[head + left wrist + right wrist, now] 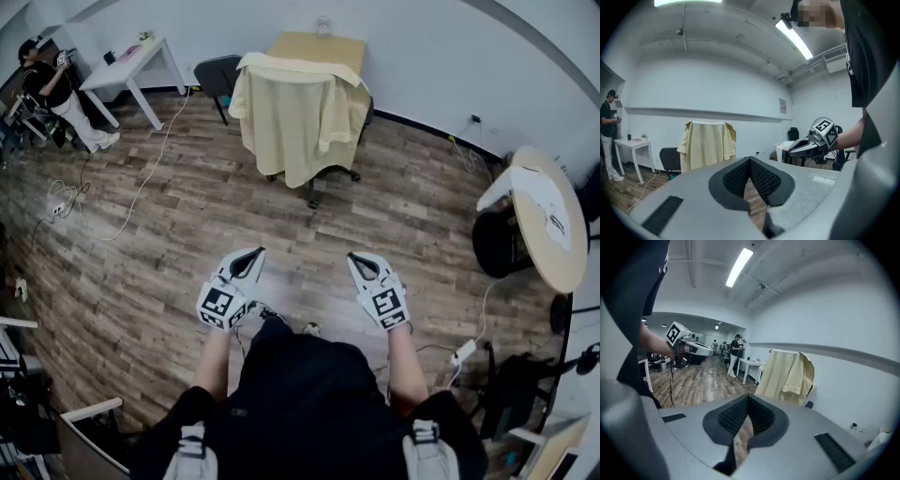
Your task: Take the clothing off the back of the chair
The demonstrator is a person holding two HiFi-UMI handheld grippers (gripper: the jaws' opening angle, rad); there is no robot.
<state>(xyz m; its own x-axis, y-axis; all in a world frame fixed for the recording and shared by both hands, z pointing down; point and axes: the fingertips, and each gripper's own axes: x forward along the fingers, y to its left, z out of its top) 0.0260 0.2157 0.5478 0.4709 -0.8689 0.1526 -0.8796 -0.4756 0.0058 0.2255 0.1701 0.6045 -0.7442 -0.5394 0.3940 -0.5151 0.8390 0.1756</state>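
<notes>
A pale yellow shirt (295, 112) hangs over the back of a black office chair (315, 184) across the wooden floor, well ahead of me. It also shows in the left gripper view, shirt (707, 145), and in the right gripper view, shirt (785, 376). My left gripper (254, 254) and right gripper (355, 258) are held side by side in front of my body, far short of the chair. Both point toward it. In each, the jaws meet at the tips with nothing between them, left gripper (750, 160), right gripper (748, 398).
A wooden table (319, 45) stands behind the chair, and a second dark chair (216, 73) is to its left. A white table (131, 61) and a person (52, 89) are at the far left. Cables (131, 202) trail on the floor. A round table (548, 220) is at the right.
</notes>
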